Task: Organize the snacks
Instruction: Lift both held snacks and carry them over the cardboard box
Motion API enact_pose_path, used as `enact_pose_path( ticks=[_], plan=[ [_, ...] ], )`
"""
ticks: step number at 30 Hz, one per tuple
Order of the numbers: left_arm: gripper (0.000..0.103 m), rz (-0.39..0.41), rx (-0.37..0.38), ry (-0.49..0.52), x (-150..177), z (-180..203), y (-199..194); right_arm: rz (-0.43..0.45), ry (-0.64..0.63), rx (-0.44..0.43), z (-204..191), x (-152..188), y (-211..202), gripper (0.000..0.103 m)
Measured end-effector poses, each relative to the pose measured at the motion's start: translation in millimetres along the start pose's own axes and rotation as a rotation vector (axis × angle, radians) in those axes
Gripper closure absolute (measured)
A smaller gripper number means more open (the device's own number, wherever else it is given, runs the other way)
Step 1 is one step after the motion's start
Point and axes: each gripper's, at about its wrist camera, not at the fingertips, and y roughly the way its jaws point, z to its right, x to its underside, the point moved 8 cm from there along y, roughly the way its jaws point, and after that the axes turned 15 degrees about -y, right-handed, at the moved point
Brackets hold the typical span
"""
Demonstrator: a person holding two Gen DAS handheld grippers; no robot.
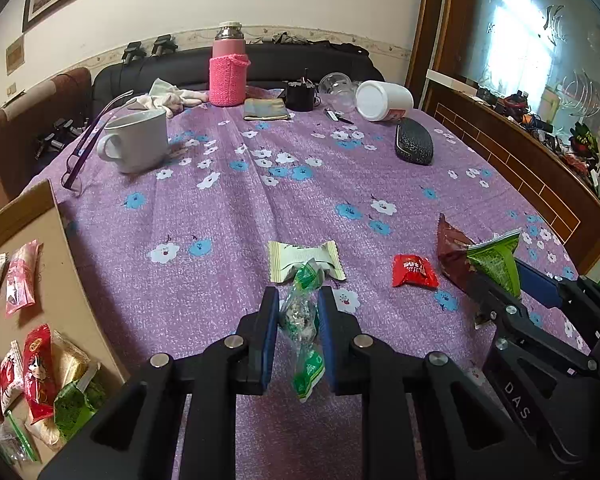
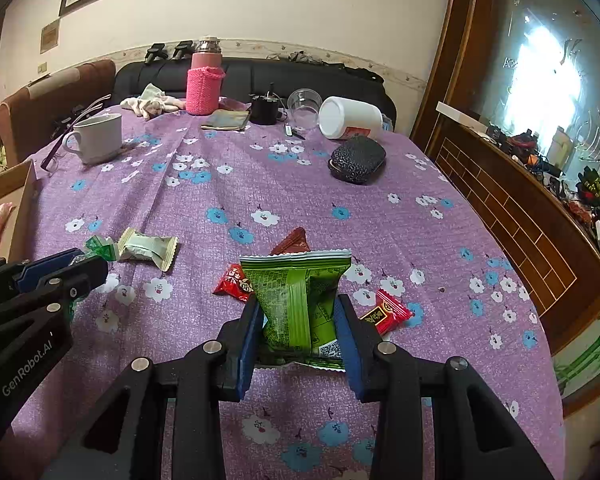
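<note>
Currently my left tongs (image 1: 298,322) pinch a green candy (image 1: 302,320), my right tongs (image 2: 296,330) clamp a green packet (image 2: 296,300); the cardboard box (image 1: 56,248) lies left, nearest my left hand.

A matt woven cloth (image 1: 260,200) with a printed flower pattern covers the desk, and the box (image 1: 56,248) at its left edge is plain brown cardboard. The green packet (image 2: 300,304) is glossy crinkled plastic film, the mug (image 1: 136,140) smooth glazed ceramic, and the flask's pink sleeve (image 1: 227,80) coarse knitted wool.

The cardboard box (image 1: 28,216) runs off the left edge, and print on its snack packets (image 1: 36,364) is unreadable.
</note>
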Motion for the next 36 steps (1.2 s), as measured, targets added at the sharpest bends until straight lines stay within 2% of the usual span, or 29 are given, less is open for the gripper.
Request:
enact_pose_path(
  ticks=[11,15,21,29,36],
  plan=[
    [0.084,0.025,0.007,-0.062,-10,-11,-10,0.079,0.037,-0.094,-4,-7,-14,0.064],
    [0.084,0.059,0.007,-0.097,-18,-20,-25,0.137,0.025,-0.103,-8,-14,-23,0.064],
    [0.084,0.090,0.018,-0.154,-27,-40,-50,0.169,0.024,-0.190,-18,-22,-33,0.064],
    [0.084,0.135,-0.003,-0.274,-41,-102,-86,0.175,-0.021,-0.397,-62,-49,-61,0.064],
    [0.084,0.161,-0.104,-0.390,-45,-177,-107,0.162,-0.109,-0.547,-128,-81,-76,0.064]
  ],
)
